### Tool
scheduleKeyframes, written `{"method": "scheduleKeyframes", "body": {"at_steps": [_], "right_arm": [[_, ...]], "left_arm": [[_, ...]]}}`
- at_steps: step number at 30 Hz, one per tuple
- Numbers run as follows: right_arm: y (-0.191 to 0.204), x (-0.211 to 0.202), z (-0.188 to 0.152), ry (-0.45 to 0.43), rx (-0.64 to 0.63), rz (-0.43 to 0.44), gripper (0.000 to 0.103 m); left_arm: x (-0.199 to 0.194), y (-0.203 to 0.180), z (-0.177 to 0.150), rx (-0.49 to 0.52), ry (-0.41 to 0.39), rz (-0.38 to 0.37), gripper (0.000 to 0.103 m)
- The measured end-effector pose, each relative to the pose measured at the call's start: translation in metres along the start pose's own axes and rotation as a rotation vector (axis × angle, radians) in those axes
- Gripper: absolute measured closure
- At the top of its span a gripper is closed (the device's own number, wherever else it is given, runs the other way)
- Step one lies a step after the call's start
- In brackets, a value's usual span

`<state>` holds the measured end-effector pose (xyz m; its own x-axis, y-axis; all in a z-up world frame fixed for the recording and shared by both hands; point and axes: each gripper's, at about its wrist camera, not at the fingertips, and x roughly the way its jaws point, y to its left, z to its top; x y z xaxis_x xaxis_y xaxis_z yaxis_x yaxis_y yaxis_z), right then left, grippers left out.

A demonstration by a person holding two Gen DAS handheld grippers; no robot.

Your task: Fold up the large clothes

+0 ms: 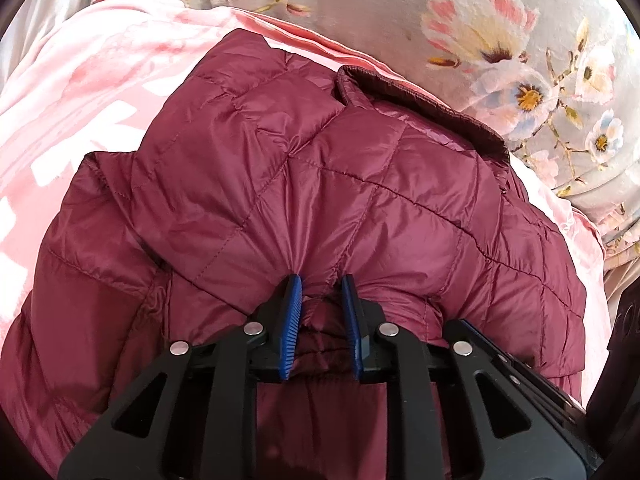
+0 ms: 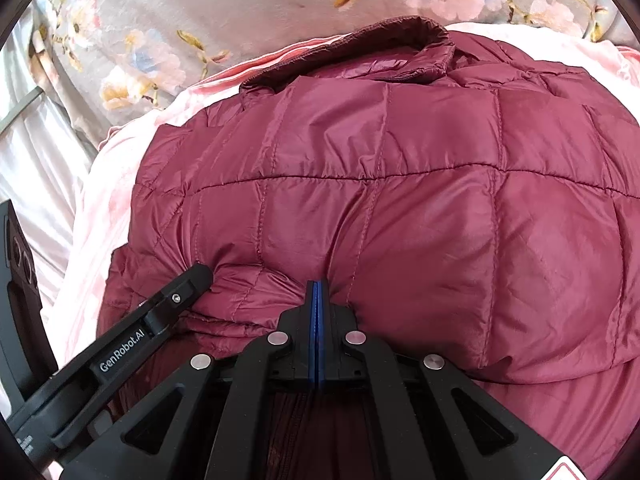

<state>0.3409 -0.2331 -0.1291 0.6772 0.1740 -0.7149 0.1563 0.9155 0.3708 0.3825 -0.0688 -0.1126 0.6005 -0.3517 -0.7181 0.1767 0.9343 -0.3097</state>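
A maroon quilted puffer jacket (image 1: 360, 160) lies folded over itself on a bed, its collar (image 1: 420, 112) at the far side. My left gripper (image 1: 322, 280) holds a bunched ridge of the jacket's near edge between its blue pads, and creases fan out from both fingertips. In the right wrist view the same jacket (image 2: 400, 220) fills the middle, with the collar (image 2: 360, 48) on top. My right gripper (image 2: 318, 284) has its pads pressed together on a pinch of the fabric, and folds converge at its tip. One finger of the left gripper (image 2: 192, 284) digs into the jacket just to its left.
A pale pink garment (image 1: 80, 100) is spread under the jacket and shows around it (image 2: 100, 184). Beneath lies a grey floral bedsheet (image 1: 480, 40), also seen in the right wrist view (image 2: 200, 8). White fabric (image 2: 32, 152) lies at the far left.
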Motion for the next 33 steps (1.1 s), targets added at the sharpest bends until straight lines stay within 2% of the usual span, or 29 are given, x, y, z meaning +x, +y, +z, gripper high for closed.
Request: {"method": "scheduleKeyframes", "body": {"at_steps": [1,3,4,5,7,8,9,11,15,19,27,30,31,33], "right_arm": [[-0.002,-0.002,0.002,0.001,0.011,0.014,0.103],[-0.006,-0.013,0.008,-0.020,0.030,0.037,0.096],[-0.007,-0.022,0.012,-0.052,0.033,0.036,0.087],[-0.010,-0.032,0.019,-0.088,0.039,0.037,0.072],[-0.016,-0.046,0.034,-0.144,0.057,0.040,0.058],[-0.021,-0.051,0.044,-0.164,0.069,0.045,0.058],[-0.024,-0.053,0.051,-0.174,0.081,0.049,0.058],[-0.035,-0.054,0.070,-0.200,0.117,0.049,0.058],[-0.053,-0.046,0.090,-0.227,0.179,0.066,0.058],[-0.070,-0.023,0.107,-0.221,0.238,0.087,0.058],[-0.079,0.010,0.125,-0.204,0.265,0.071,0.059],[-0.082,0.021,0.128,-0.184,0.260,0.056,0.072],[-0.082,0.026,0.129,-0.169,0.254,0.053,0.082],[-0.085,0.032,0.126,-0.150,0.250,0.033,0.085]], "left_arm": [[-0.001,-0.001,0.001,0.005,-0.003,0.004,0.083],[-0.007,0.001,0.003,-0.008,-0.022,-0.011,0.083],[-0.011,0.002,0.004,-0.016,-0.030,-0.021,0.082],[-0.016,0.004,0.007,-0.026,-0.045,-0.033,0.079],[-0.028,0.007,0.017,-0.057,-0.091,-0.071,0.061],[-0.033,0.008,0.024,-0.085,-0.113,-0.091,0.049],[-0.038,0.008,0.033,-0.120,-0.130,-0.128,0.041],[-0.040,0.008,0.047,-0.173,-0.145,-0.183,0.033],[-0.031,0.003,0.073,-0.272,-0.149,-0.268,0.029],[0.000,-0.001,0.092,-0.340,-0.084,-0.326,0.029],[0.058,-0.003,0.100,-0.363,-0.027,-0.270,0.029],[0.069,-0.004,0.100,-0.335,-0.026,-0.236,0.029],[0.072,-0.007,0.100,-0.305,-0.027,-0.216,0.029],[0.076,-0.013,0.101,-0.255,-0.033,-0.168,0.030]]}}
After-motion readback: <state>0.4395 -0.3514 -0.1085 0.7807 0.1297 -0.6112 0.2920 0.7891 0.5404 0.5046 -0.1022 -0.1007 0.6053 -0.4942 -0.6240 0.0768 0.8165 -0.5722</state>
